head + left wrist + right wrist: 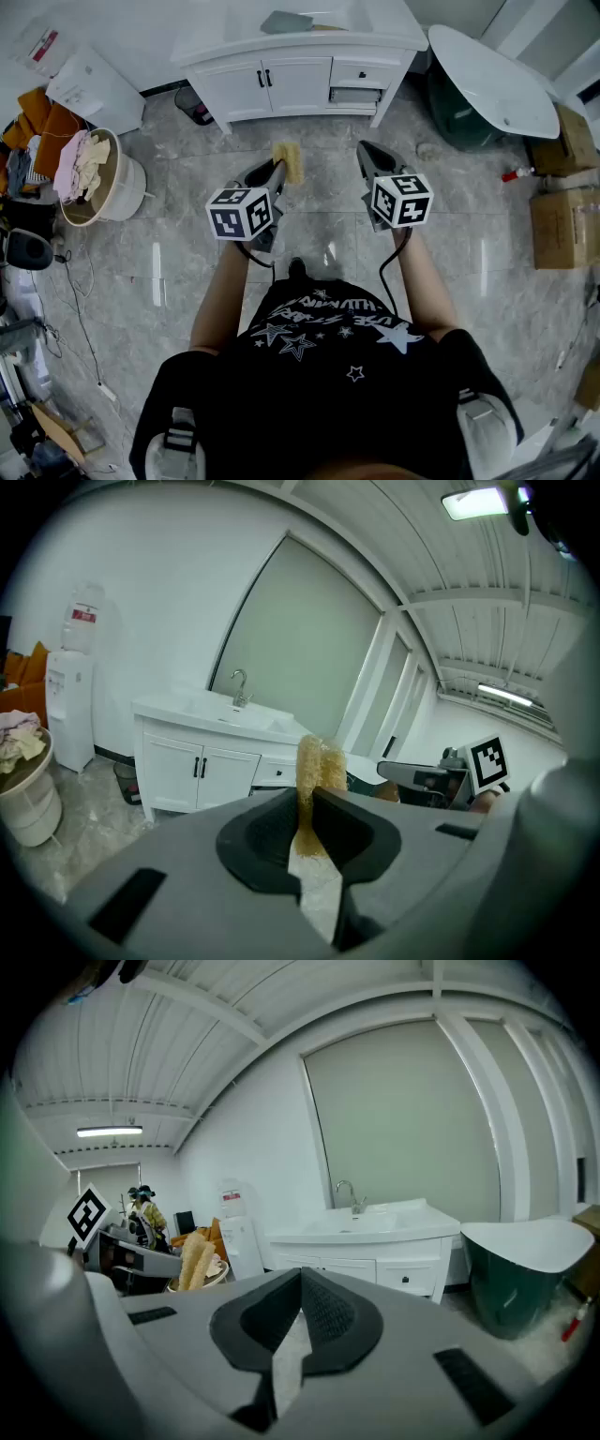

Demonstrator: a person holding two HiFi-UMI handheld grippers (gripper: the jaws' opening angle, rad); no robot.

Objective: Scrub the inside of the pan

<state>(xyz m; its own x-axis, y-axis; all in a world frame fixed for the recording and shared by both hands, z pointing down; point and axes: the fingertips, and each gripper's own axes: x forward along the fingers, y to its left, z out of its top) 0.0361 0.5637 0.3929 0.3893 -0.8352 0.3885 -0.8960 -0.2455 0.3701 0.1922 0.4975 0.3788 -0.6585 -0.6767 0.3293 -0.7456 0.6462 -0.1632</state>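
Note:
My left gripper [277, 171] is shut on a yellow scrub sponge [289, 159], which sticks out past its tips. In the left gripper view the sponge [319, 761] stands upright, pinched between the dark pads of that gripper [307, 797]. My right gripper [366, 152] is held beside it at the same height. In the right gripper view its jaws [300, 1277] are shut with nothing between them, and the sponge [195, 1260] shows at the left. A flat grey thing [286, 21] lies on the vanity top; I cannot tell whether it is the pan.
A white vanity [300, 66] with sink and tap [239, 682] stands ahead across the tiled floor. A laundry basket [94, 178] and water dispenser [94, 89] are at the left. At the right are a white tub [492, 80] and cardboard boxes [562, 225].

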